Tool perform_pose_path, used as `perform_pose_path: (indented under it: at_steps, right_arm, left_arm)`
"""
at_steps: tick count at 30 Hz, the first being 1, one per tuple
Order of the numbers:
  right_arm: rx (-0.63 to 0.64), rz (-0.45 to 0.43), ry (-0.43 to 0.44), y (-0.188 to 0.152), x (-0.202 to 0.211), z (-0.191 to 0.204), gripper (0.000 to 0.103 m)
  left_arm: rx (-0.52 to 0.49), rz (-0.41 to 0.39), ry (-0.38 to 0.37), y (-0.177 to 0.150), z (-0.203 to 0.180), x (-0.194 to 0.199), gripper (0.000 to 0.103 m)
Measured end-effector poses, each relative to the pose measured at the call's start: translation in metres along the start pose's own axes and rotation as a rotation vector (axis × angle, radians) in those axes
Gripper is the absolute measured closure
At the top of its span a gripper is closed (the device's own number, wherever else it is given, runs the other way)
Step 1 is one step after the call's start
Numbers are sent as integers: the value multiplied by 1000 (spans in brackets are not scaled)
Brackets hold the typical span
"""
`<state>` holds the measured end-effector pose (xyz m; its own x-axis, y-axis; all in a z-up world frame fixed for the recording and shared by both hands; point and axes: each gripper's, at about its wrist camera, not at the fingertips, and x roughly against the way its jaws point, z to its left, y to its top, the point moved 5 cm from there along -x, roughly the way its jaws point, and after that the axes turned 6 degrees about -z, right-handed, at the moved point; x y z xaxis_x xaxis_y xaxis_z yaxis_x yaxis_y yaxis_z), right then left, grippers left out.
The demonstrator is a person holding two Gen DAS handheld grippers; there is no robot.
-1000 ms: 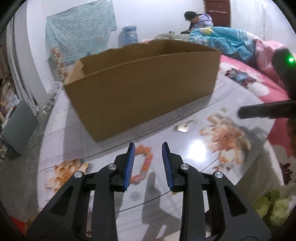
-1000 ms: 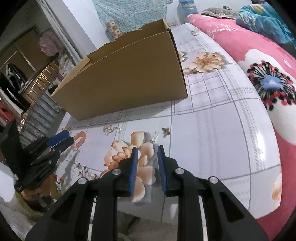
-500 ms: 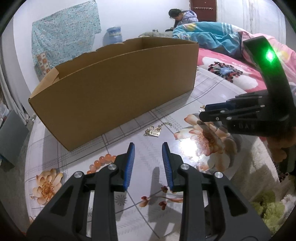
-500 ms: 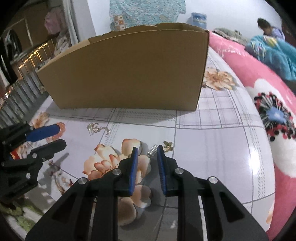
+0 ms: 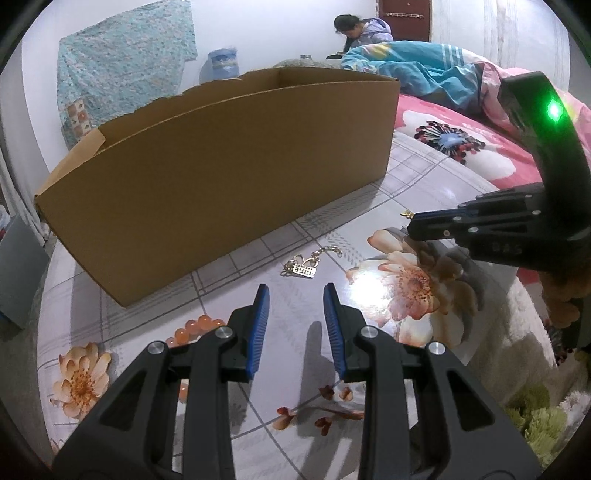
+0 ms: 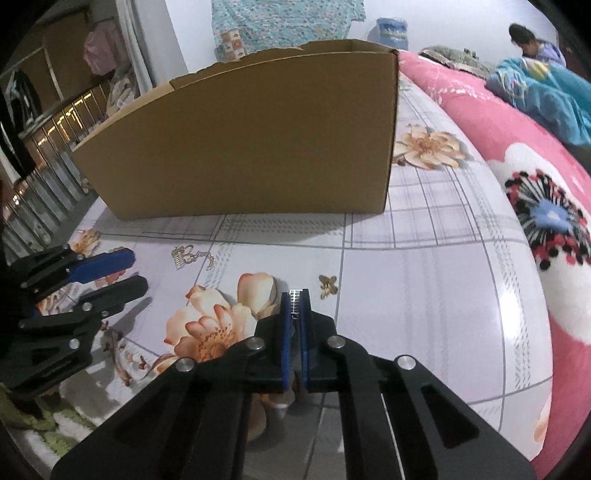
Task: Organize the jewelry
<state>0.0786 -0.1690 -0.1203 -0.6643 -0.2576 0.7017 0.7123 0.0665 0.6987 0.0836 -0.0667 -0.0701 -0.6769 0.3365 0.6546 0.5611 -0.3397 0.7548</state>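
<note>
The right hand-held gripper [image 6: 294, 306] is seen clamped on a small silver ribbed clip [image 6: 294, 300], pinched upright between the blue pads [image 6: 284, 332] just above the surface [image 6: 424, 280], which is covered in a glossy flower-print sheet. A small gold butterfly charm [image 6: 328, 284] lies on the surface just to the right of those fingertips, apart from them. A gold pendant with a chain [image 6: 190, 256] is laid flat further left, between the two tools and in front of the cardboard box [image 6: 258, 140], not touching it. The left hand-held gripper [image 5: 295, 325] is held with its jaws apart and nothing between them, poised over bare surface; the pendant with chain [image 5: 306, 264] lies just beyond its tips. An orange bead bracelet [image 5: 195, 328] is partly hidden behind the left finger of that tool, near the front corner of the box [image 5: 221, 177]. The box stands open-topped at the back of the surface; its inside cannot be seen. A pink flowered blanket [image 6: 535, 192] is spread on the bed to the right, and a person [image 5: 360, 31] is seated far behind it. A green light [image 5: 553, 109] is lit on the right tool's body.
</note>
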Motion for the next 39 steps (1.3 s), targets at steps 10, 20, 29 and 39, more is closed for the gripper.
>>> perform_pose_path:
  at_steps: [10, 20, 29, 39]
  right_arm:
    - [-46, 19, 52, -11, 9, -6, 99]
    - [-61, 10, 80, -12, 9, -8, 99]
    - [-75, 1, 98, -14, 10, -10, 99]
    - [-83, 2, 104, -15, 11, -12, 99]
  left_arm:
    - [-11, 31, -11, 8, -2, -16, 75]
    - [-9, 72, -44, 13, -3, -36, 85]
    - [-57, 85, -46, 17, -9, -41, 103]
    - [-69, 90, -38, 10, -12, -31, 103]
